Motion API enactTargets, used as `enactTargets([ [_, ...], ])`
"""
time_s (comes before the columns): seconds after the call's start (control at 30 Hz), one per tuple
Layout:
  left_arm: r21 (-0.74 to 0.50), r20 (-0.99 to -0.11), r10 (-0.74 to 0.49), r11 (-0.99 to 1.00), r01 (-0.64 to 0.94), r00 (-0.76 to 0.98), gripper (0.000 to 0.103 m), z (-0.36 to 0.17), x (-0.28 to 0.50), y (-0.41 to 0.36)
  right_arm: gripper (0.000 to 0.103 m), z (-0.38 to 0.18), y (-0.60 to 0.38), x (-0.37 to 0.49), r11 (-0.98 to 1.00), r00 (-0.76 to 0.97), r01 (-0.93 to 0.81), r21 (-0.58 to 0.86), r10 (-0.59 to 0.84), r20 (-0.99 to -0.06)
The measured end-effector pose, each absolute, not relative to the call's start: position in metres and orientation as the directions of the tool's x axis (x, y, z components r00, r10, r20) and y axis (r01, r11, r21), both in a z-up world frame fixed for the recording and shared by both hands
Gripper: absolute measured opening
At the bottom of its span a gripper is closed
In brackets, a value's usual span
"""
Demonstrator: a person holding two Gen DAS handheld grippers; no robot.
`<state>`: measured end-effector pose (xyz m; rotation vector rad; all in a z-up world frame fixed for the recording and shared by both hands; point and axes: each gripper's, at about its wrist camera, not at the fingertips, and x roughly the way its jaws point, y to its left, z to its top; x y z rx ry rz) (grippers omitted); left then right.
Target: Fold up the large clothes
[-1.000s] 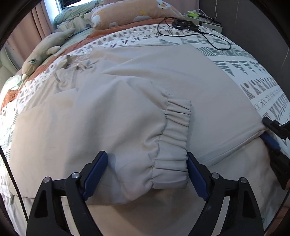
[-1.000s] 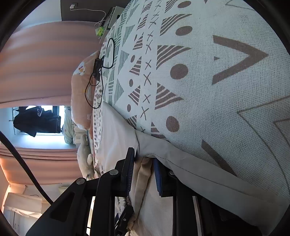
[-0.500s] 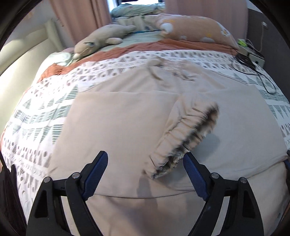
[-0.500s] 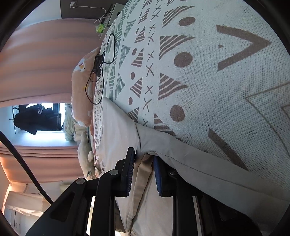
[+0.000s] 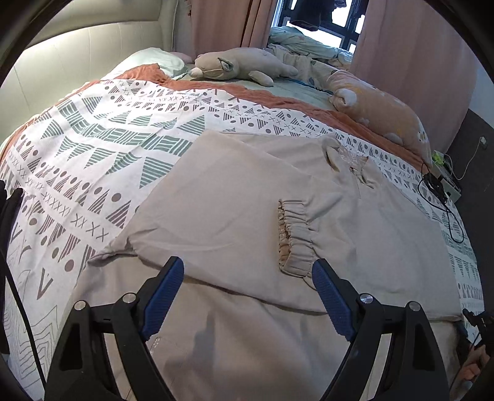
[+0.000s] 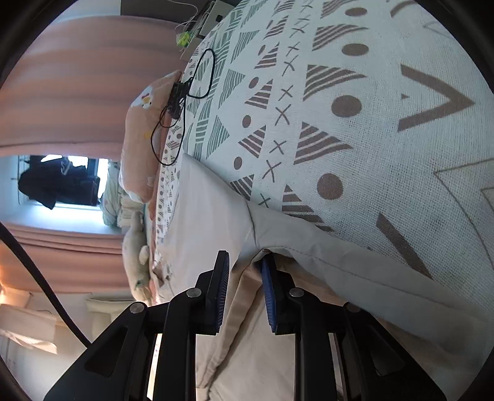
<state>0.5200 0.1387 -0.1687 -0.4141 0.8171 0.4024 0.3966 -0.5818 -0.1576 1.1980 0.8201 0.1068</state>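
Left tool: 2 blue pads spread wide, nothing between them, hanging above the near part of the beige garment without touching it.

Right tool: jaws narrow and opening at this moment. A fold of the beige garment runs up between the 2 blue pads; a gap shows on the left pad's side, so the pads are not pressing on it. Cannot tell whether the cloth touches the right pad. In the left wrist view the right tool is only a dark sliver at the lower right edge, at the garment's right corner.

Garment: large, spread flat over the bed, covering the near and middle part of the patterned cover. 1 sleeve is folded inward across the body; its gathered elastic cuff lies on top of the cloth, just beyond the left tool's right pad. Another corner of the cloth sticks out to the left over the cover. The neck opening lies at the far end, wrinkled.

Beyond the garment: white cover with grey and green triangles, dots and crosses, then an orange band.

Far right on the cover: a black cable looped, with a small black box.

Far end: a grey plush animal lying on its side, a peach pillow to its right, pink curtains, a window.
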Motion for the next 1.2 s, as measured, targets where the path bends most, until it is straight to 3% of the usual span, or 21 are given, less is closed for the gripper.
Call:
enactTargets([
  [0.07, -0.221, -0.762, 0.168, 0.84, -0.495, 0.625, 0.086, -0.168, 0.511, 0.142, 0.035, -0.155, -0.581, 0.396, 0.403, 0.719, 0.329, 0.854, 0.48, -0.503],
  [0.13, -0.265, -0.757, 0.137, 0.83, -0.492, 0.639, 0.086, -0.164, 0.504, 0.144, 0.065, -0.151, -0.582, 0.393, 0.412, 0.732, 0.31, 0.857, 0.471, -0.492],
  [0.17, -0.288, -0.752, 0.12, 0.825, -0.486, 0.649, 0.086, -0.162, 0.5, 0.146, 0.068, -0.15, -0.582, 0.39, 0.419, 0.736, 0.302, 0.856, 0.468, -0.489],
  [0.53, -0.389, -0.714, 0.034, 0.811, -0.437, 0.699, 0.093, -0.142, 0.442, 0.134, 0.068, -0.125, -0.594, 0.335, 0.56, 0.749, 0.226, 0.797, 0.423, -0.51],
  [0.63, -0.4, -0.705, 0.02, 0.814, -0.421, 0.709, 0.103, -0.133, 0.423, 0.132, 0.068, -0.116, -0.597, 0.319, 0.592, 0.741, 0.202, 0.78, 0.428, -0.517],
  [0.9, -0.396, -0.662, -0.009, 0.854, -0.339, 0.75, 0.103, -0.097, 0.363, 0.127, 0.068, -0.093, -0.614, 0.269, 0.656, 0.73, 0.127, 0.744, 0.446, -0.518],
  [0.97, -0.408, -0.646, -0.011, 0.85, -0.333, 0.763, 0.103, -0.091, 0.345, 0.13, 0.071, -0.088, -0.618, 0.254, 0.669, 0.737, 0.11, 0.735, 0.441, -0.512],
  [1.03, -0.436, -0.62, -0.017, 0.839, -0.326, 0.784, 0.103, -0.086, 0.325, 0.134, 0.081, -0.082, -0.623, 0.24, 0.681, 0.747, 0.093, 0.727, 0.435, -0.503],
  [1.2, -0.431, -0.592, 0.002, 0.844, -0.319, 0.806, 0.103, -0.081, 0.285, 0.137, 0.083, -0.079, -0.633, 0.207, 0.711, 0.756, 0.06, 0.701, 0.426, -0.497],
])
